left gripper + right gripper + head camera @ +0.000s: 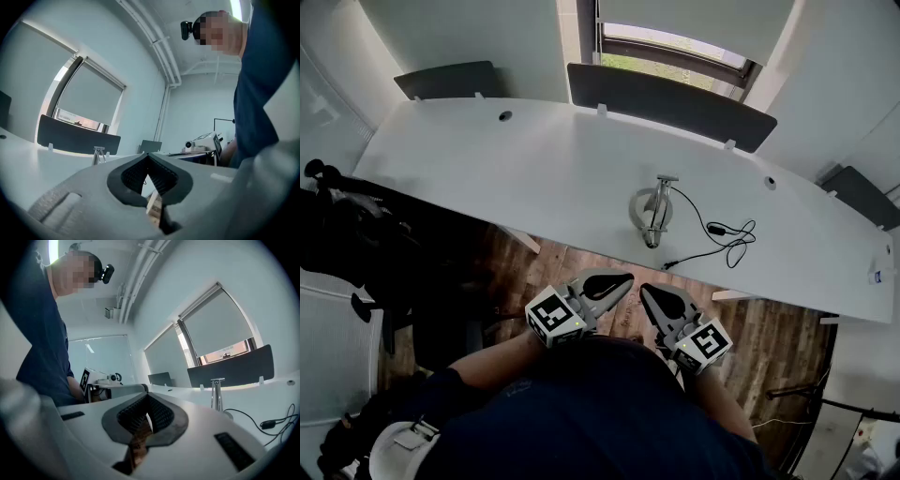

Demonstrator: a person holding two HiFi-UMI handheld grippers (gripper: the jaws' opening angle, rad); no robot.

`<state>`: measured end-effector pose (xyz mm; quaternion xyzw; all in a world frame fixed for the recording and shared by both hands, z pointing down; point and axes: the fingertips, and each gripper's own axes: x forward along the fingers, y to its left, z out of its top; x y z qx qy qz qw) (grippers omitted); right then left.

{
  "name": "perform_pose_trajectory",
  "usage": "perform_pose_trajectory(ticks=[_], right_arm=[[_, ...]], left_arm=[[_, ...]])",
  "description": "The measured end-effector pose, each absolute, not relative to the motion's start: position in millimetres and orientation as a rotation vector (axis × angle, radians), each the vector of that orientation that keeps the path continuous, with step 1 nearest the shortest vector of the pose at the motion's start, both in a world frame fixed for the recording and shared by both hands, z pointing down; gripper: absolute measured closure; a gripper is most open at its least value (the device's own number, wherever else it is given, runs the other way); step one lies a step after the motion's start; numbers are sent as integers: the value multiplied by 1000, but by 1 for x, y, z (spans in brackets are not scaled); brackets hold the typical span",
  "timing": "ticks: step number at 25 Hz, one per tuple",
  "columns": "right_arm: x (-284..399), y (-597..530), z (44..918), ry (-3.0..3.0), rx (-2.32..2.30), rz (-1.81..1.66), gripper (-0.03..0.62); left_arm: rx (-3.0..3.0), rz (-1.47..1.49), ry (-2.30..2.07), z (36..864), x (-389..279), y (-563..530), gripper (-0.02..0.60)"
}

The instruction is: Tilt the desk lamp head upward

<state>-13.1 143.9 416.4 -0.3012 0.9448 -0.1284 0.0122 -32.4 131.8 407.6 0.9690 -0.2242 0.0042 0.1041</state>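
A small silver desk lamp [654, 210] stands on a round base near the front edge of the white desk [487, 159], with its slim head lying over the base and pointing toward me. It also shows as a thin upright stem, the lamp [99, 155] in the left gripper view and the lamp [216, 393] in the right gripper view. My left gripper [626, 279] and right gripper [646, 291] are held close to my body over the wooden floor, short of the desk edge. Both are shut with nothing between the jaws: left gripper [148, 156], right gripper [146, 396].
A black cable [724, 240] with an inline switch trails right from the lamp. Dark partition panels [670, 101] stand along the desk's far edge below a window. Black equipment [352, 234] sits to the left of me.
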Motion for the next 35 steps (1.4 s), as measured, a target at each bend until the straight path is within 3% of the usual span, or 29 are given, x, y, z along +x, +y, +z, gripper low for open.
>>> perform_pose_trajectory(ticks=[23,35], right_arm=[[14,149,417,2994,-839,-393,586],[61,119,427,2947,-827,-433,582]], left_arm=[[2862,29,-725,405,-2,132,575],[2832,70,-985,414,-3,92,575]])
